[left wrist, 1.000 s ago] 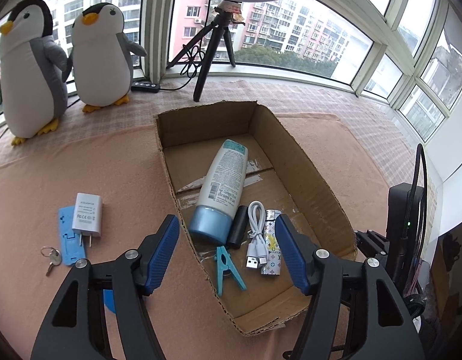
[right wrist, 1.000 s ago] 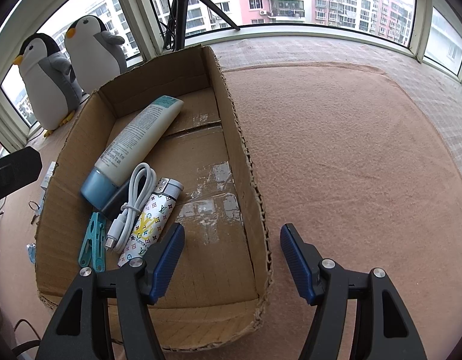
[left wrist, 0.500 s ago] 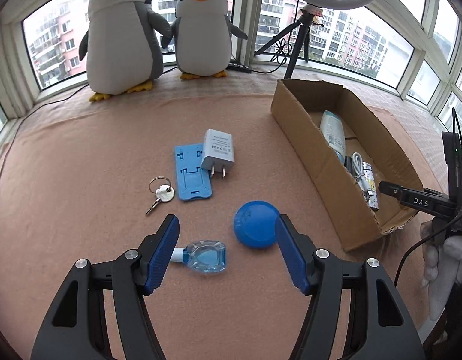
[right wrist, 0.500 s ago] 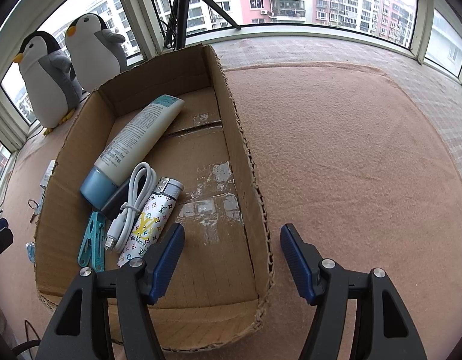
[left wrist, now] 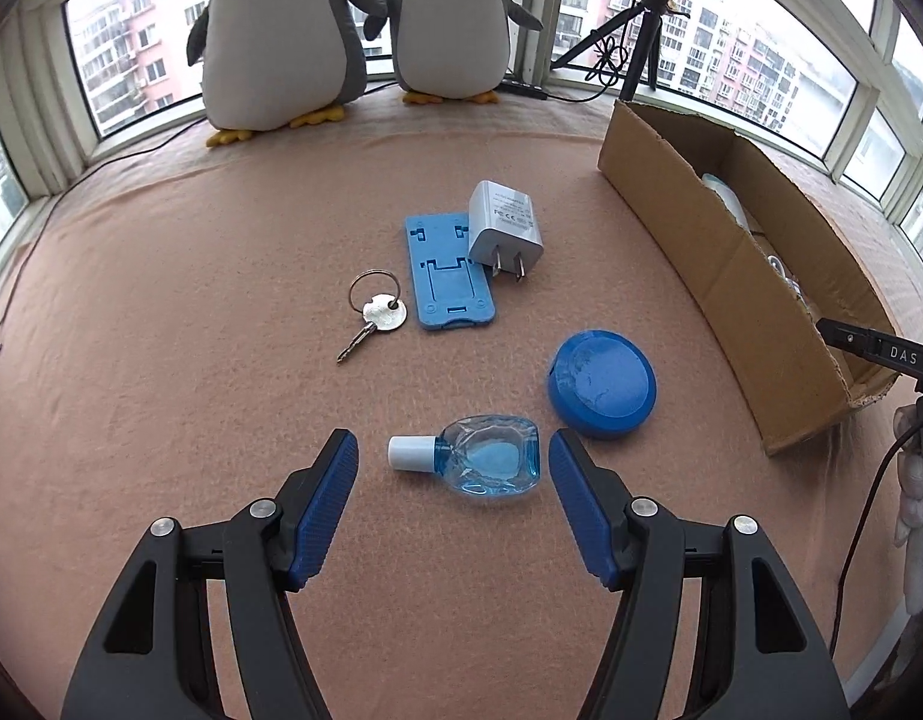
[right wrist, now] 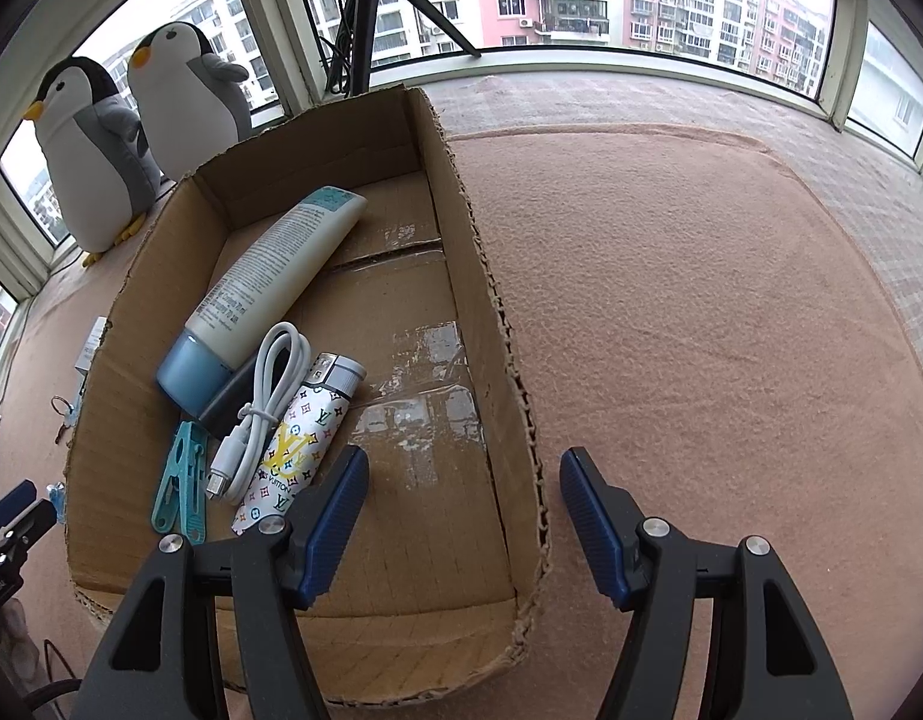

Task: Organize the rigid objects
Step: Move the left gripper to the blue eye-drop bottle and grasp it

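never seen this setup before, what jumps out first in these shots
The open left gripper frames a small blue bottle lying on the pink cloth, with a round blue lid just right of it and a key, blue stand and charger behind. The cardboard box under the open right gripper already holds a tube, cable and clip.

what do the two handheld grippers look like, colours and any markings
Both the left gripper and the right gripper have black angular plastic frames with silver screws and ribbed blue pads. In the left view, the right gripper's black body bears white "DAS" lettering, with a thin cable beside it.
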### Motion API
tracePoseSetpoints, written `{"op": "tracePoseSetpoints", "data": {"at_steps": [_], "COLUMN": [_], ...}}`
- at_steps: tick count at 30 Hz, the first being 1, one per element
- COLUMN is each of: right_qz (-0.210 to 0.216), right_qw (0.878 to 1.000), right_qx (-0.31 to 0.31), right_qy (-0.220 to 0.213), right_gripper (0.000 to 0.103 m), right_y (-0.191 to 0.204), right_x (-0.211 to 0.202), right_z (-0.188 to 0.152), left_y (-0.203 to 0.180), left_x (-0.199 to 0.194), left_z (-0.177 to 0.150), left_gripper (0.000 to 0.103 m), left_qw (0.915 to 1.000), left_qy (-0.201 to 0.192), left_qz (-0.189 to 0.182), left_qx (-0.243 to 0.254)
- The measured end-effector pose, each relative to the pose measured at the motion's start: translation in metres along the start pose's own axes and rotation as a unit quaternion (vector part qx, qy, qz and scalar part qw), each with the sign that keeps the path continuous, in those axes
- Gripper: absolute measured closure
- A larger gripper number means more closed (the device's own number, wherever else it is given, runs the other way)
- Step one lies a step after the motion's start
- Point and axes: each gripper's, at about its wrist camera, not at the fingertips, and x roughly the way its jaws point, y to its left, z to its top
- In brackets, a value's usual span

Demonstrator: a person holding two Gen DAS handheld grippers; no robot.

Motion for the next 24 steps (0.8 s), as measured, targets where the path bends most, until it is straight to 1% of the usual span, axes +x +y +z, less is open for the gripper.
{"op": "tracePoseSetpoints", "data": {"at_steps": [9,15,18,19,21,24], "right_qz": [0.001,0.002,0.0,0.0,0.0,0.001], "right_qw": [1.0,1.0,1.0,1.0,1.0,1.0], "right_qx": [0.002,0.002,0.001,0.001,0.001,0.001], "right_qy": [0.001,0.001,0.001,0.001,0.001,0.001], "right_gripper": [0.041,0.041,0.041,0.041,0.041,0.041], "right_y": [-0.001,-0.001,-0.001,-0.001,-0.001,0.0], "right_x": [0.0,0.001,0.001,0.001,0.001,0.001], "right_z": [0.0,0.001,0.0,0.0,0.0,0.0], "left_y": [-0.004,-0.007,-0.007,-0.007,-0.008,-0.008], "left_x": [0.014,0.016,0.016,0.016,0.016,0.016], "left_z": [0.0,-0.002,-0.002,-0.002,-0.001,-0.002], "left_gripper": [0.036,0.036,0.039,0.043,0.048,0.048], "left_qw": [0.9998,0.9996,0.9997,0.9997,0.9996,0.9997], "left_qy": [0.012,0.005,0.003,0.002,0.003,0.002], "left_qz": [0.002,0.011,0.011,0.011,0.011,0.01], "left_qx": [0.012,0.024,0.023,0.023,0.025,0.023]}}
